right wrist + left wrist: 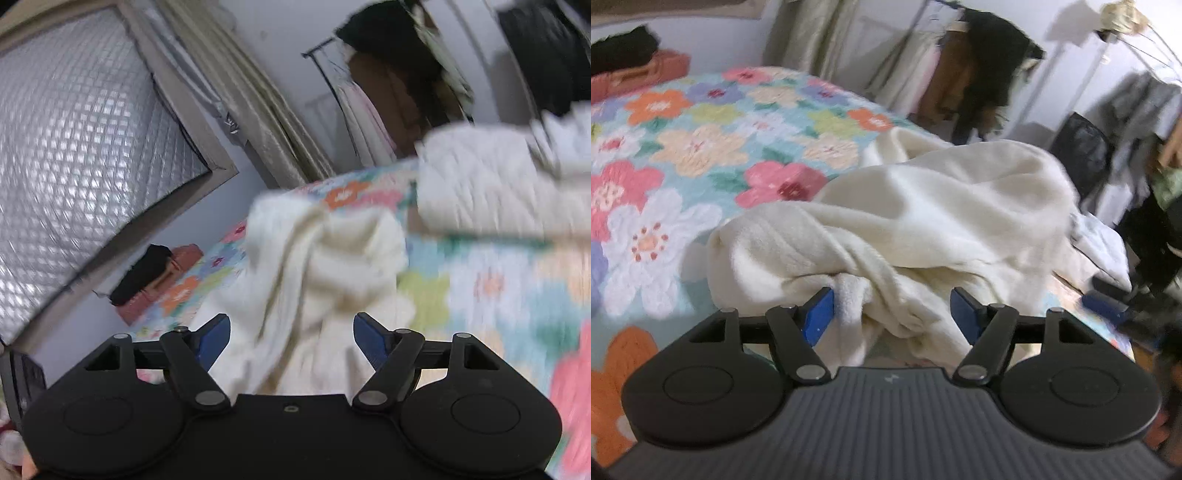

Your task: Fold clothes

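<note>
A crumpled cream fleece garment (pixel 908 221) lies in a heap on the floral quilt (pixel 683 147). My left gripper (pixel 892 314) is open, its blue fingers (pixel 818 314) on either side of a bunched fold of the garment at the heap's near edge. In the right wrist view the same cream garment (pixel 325 266) bulges up between the open blue fingers (pixel 212 339) of my right gripper (pixel 291 339). This view is blurred and tilted. I cannot tell if the fabric touches the pads.
A second whitish quilted garment (pixel 491 184) lies further back on the quilt (pixel 480 288). A clothes rack with hanging clothes (pixel 982 74) stands beyond the bed. A black and red pile (pixel 635 66) sits at the far corner. A dark bag (pixel 1082 147) stands right.
</note>
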The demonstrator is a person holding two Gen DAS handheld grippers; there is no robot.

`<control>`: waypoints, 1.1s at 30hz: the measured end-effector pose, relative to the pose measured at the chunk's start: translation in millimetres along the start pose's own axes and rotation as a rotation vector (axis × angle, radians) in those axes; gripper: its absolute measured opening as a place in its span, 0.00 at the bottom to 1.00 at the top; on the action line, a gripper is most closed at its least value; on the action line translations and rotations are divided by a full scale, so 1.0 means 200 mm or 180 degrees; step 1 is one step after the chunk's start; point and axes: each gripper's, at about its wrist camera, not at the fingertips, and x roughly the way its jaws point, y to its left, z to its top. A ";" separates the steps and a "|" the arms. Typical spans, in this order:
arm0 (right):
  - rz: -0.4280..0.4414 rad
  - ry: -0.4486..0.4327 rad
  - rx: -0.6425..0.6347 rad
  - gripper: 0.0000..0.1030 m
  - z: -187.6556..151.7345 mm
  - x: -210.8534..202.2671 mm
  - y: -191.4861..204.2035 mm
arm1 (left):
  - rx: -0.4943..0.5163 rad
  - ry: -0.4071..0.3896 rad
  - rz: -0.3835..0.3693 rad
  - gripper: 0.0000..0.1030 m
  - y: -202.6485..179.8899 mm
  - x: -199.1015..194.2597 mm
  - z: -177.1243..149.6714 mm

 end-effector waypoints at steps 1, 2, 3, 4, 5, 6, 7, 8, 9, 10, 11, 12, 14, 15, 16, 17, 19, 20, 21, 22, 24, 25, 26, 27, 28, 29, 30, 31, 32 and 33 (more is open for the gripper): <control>0.0000 0.0000 0.0047 0.76 -0.04 -0.01 -0.01 | 0.0086 0.0009 -0.0039 0.70 -0.02 -0.03 0.00; 0.0000 0.0001 0.0094 0.76 -0.08 -0.02 -0.01 | 0.0190 0.0014 -0.0069 0.70 -0.05 -0.05 0.00; -0.0001 0.0001 0.0141 0.76 -0.13 -0.02 -0.02 | 0.0306 0.0015 -0.0074 0.70 -0.08 -0.06 0.00; -0.0001 0.0002 0.0188 0.76 -0.17 -0.03 -0.03 | 0.0440 0.0017 -0.0066 0.72 -0.11 -0.07 -0.01; -0.0001 0.0002 0.0235 0.76 -0.21 -0.04 -0.04 | 0.0564 0.0026 -0.0073 0.74 -0.14 -0.08 -0.01; -0.0001 0.0003 0.0281 0.76 -0.25 -0.05 -0.04 | 0.0689 0.0035 -0.0080 0.75 -0.17 -0.09 -0.02; -0.0002 0.0003 0.0328 0.76 -0.30 -0.05 -0.05 | 0.0818 0.0048 -0.0130 0.75 -0.20 -0.10 -0.03; -0.0002 0.0003 0.0375 0.76 -0.34 -0.06 -0.06 | 0.0960 0.0067 -0.0281 0.78 -0.23 -0.11 -0.05; -0.0002 0.0004 0.0422 0.76 -0.38 -0.07 -0.07 | 0.1105 0.0084 -0.0451 0.83 -0.26 -0.12 -0.08; 0.0000 0.0008 0.0416 0.76 -0.39 -0.08 -0.07 | 0.1240 0.0112 -0.0520 0.92 -0.29 -0.11 -0.10; 0.0003 0.0013 0.0404 0.76 -0.39 -0.10 -0.08 | 0.1357 0.0152 -0.0463 0.93 -0.32 -0.10 -0.11; -0.0006 0.0006 0.0405 0.76 -0.39 -0.12 -0.09 | 0.1482 0.0203 -0.0340 0.93 -0.35 -0.07 -0.12; -0.0005 -0.0006 0.0405 0.76 -0.39 -0.16 -0.10 | 0.1732 0.0246 -0.0078 0.93 -0.41 0.00 -0.14; 0.0010 -0.0008 0.0403 0.76 -0.39 -0.17 -0.10 | 0.1834 0.0226 0.0026 0.93 -0.42 0.03 -0.14; 0.0019 -0.0003 0.0375 0.76 -0.38 -0.18 -0.09 | 0.1920 0.0199 0.0110 0.93 -0.43 0.05 -0.13; 0.0027 0.0002 0.0344 0.76 -0.38 -0.18 -0.08 | 0.1996 0.0165 0.0175 0.93 -0.44 0.08 -0.11; 0.0013 0.0036 0.0284 0.76 -0.35 -0.16 -0.08 | 0.2036 0.0098 0.0178 0.90 -0.42 0.09 -0.07; 0.0024 0.0056 0.0234 0.76 -0.33 -0.14 -0.08 | 0.1993 0.0070 0.0119 0.90 -0.39 0.09 -0.03; 0.0036 0.0075 0.0182 0.76 -0.31 -0.11 -0.07 | 0.1959 0.0077 0.0063 0.90 -0.37 0.10 0.00; 0.0048 0.0095 0.0130 0.77 -0.29 -0.09 -0.07 | 0.1939 0.0143 0.0012 0.90 -0.35 0.11 0.04; -0.0022 0.0113 0.0036 0.78 -0.24 -0.04 -0.07 | 0.2050 0.0294 0.0039 0.90 -0.34 0.14 0.07; -0.0046 0.0136 0.0020 0.79 -0.23 -0.02 -0.08 | 0.2157 0.0343 0.0076 0.90 -0.35 0.16 0.08; -0.0004 0.0235 0.0002 0.79 -0.22 0.02 -0.10 | 0.2307 0.0328 0.0097 0.93 -0.37 0.17 0.07; 0.0047 0.0342 -0.0016 0.79 -0.21 0.06 -0.11 | 0.2485 0.0299 0.0073 0.95 -0.39 0.17 0.05; 0.0098 0.0450 -0.0035 0.79 -0.20 0.10 -0.13 | 0.2672 0.0271 -0.0008 0.98 -0.41 0.18 0.03; 0.0088 0.0502 -0.0055 0.79 -0.20 0.13 -0.14 | 0.2827 0.0285 -0.0085 0.99 -0.43 0.19 0.01; 0.0069 0.0547 -0.0075 0.80 -0.21 0.15 -0.15 | 0.2927 0.0372 -0.0154 0.99 -0.45 0.21 0.00; 0.0018 0.0558 -0.0053 0.79 -0.22 0.15 -0.15 | 0.2987 0.0456 -0.0186 0.99 -0.46 0.23 -0.02; -0.0037 0.0565 -0.0027 0.79 -0.23 0.16 -0.16 | 0.2980 0.0535 -0.0155 0.99 -0.48 0.26 -0.02; -0.0074 0.0559 0.0045 0.79 -0.24 0.15 -0.18 | 0.2960 0.0583 -0.0105 0.99 -0.49 0.29 -0.03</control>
